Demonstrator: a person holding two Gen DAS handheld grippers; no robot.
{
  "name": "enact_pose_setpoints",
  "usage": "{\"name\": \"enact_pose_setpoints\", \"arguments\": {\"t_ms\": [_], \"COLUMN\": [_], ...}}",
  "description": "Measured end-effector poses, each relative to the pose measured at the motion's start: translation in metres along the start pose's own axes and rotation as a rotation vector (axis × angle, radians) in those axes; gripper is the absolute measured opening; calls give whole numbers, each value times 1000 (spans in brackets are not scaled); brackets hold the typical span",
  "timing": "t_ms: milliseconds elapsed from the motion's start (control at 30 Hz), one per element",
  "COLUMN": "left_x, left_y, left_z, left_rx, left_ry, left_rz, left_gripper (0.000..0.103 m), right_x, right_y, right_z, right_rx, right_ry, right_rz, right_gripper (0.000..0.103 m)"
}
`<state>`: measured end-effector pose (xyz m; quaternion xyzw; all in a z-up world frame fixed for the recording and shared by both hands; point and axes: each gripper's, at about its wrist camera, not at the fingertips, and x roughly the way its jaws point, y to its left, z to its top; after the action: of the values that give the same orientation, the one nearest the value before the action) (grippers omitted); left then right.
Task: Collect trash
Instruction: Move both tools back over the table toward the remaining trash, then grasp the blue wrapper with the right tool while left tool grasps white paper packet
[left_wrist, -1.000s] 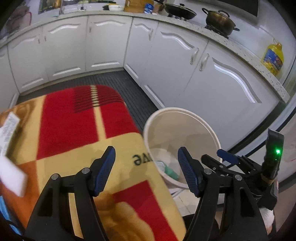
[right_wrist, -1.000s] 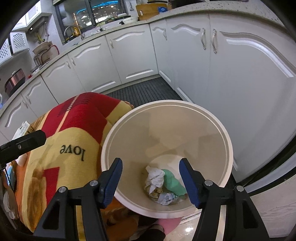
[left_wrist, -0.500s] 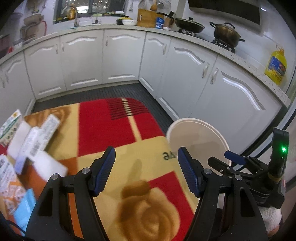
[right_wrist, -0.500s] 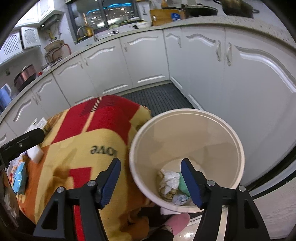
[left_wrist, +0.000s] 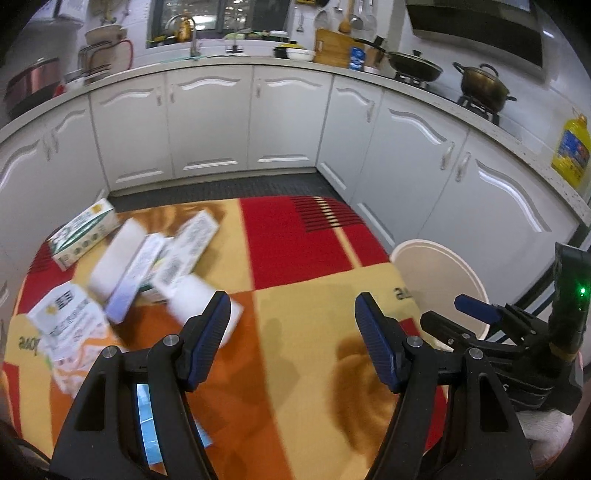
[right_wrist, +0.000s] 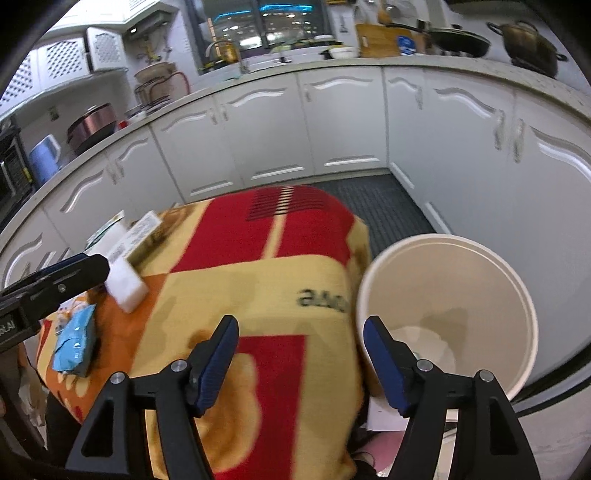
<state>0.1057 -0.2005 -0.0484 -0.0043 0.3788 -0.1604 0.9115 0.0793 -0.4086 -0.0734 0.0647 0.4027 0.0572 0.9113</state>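
A heap of white cartons and paper packets (left_wrist: 147, 258) lies on the left part of a table under a red and yellow cloth (left_wrist: 295, 243). A blue packet (right_wrist: 75, 341) lies near the table's left edge. A round white bin (right_wrist: 447, 310) stands on the floor to the right of the table. My left gripper (left_wrist: 291, 339) hangs open over the cloth, empty, its left finger near a white carton (left_wrist: 192, 295). My right gripper (right_wrist: 301, 360) hovers at the table's right edge beside the bin (left_wrist: 439, 280), its jaws opening with nothing between them.
White kitchen cabinets (left_wrist: 284, 122) wrap around the back and right. The counter carries pots (left_wrist: 480, 86), a yellow oil bottle (left_wrist: 570, 151) and a sink. A dark ribbed mat (right_wrist: 376, 206) covers the floor beyond the table.
Both grippers swung left, away from the bin and over the table. The carton heap came into view. The right jaws widened slightly.
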Motion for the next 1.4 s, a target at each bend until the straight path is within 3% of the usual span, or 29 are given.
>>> {"name": "enact_pose_setpoints", "arguments": {"t_ms": [433,800,1167,1400], "left_x": [-36,-55,-34,-8], "left_y": [88,178,232,241], "left_z": [-27,-47,-46,-37], "left_rx": [-107,-260,-356,-372], "left_ry": [32,57,93,106], "left_rz": [64,97,73,35], "left_gripper": [69,69,69,69], "right_x": [25,44,60,89], "right_y": [80,130,184,211], "right_z": [-1,-7,-9,-14], "right_rx": [-107,-152,-194,-194], "right_ry": [53,111,176,259], "right_rz": [112,218,365,470], "right_gripper": [71,71,75,75]}}
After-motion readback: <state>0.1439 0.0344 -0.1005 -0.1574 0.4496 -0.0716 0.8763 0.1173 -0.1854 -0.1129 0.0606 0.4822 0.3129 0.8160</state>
